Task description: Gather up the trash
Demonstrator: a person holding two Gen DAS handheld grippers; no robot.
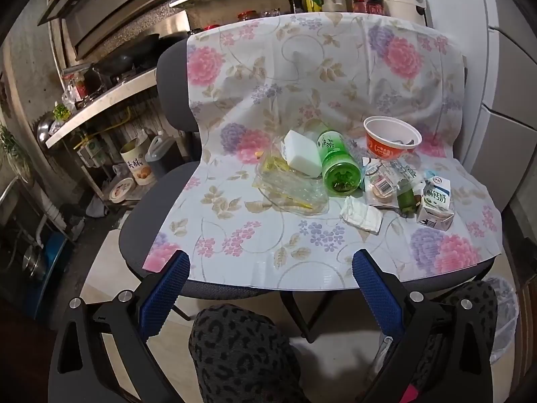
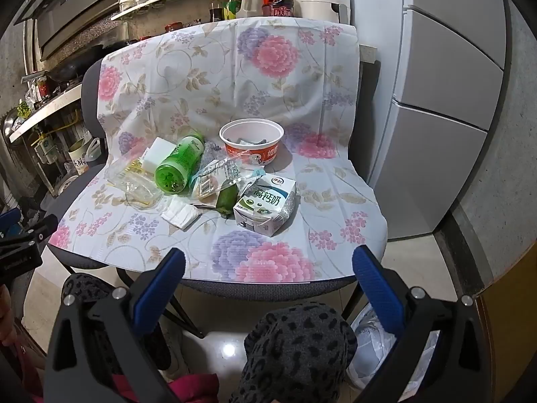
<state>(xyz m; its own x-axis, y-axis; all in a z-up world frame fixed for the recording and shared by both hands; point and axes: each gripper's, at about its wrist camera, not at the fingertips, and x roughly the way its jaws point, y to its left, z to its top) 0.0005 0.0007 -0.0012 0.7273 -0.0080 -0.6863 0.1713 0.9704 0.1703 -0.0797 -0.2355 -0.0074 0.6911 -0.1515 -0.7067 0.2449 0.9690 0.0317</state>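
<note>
A pile of trash lies on a chair seat covered by a floral cloth (image 1: 255,235) (image 2: 335,201). It holds a green bottle on its side (image 1: 339,164) (image 2: 178,164), a milk carton (image 1: 436,205) (image 2: 268,205), an orange noodle bowl (image 1: 391,137) (image 2: 251,142), a white block (image 1: 302,152), a clear plastic tray (image 1: 288,188) (image 2: 134,181), a crumpled tissue (image 1: 360,215) (image 2: 179,215) and plastic wrappers (image 1: 386,178) (image 2: 218,174). My left gripper (image 1: 270,265) is open and empty, short of the chair's front edge. My right gripper (image 2: 268,262) is open and empty there too.
A bin lined with a plastic bag stands on the floor at the right (image 1: 503,319) (image 2: 386,352). The person's knees in patterned trousers (image 1: 235,352) (image 2: 295,346) sit below the grippers. A fridge (image 2: 446,84) is to the right, a kitchen counter (image 1: 100,100) to the left.
</note>
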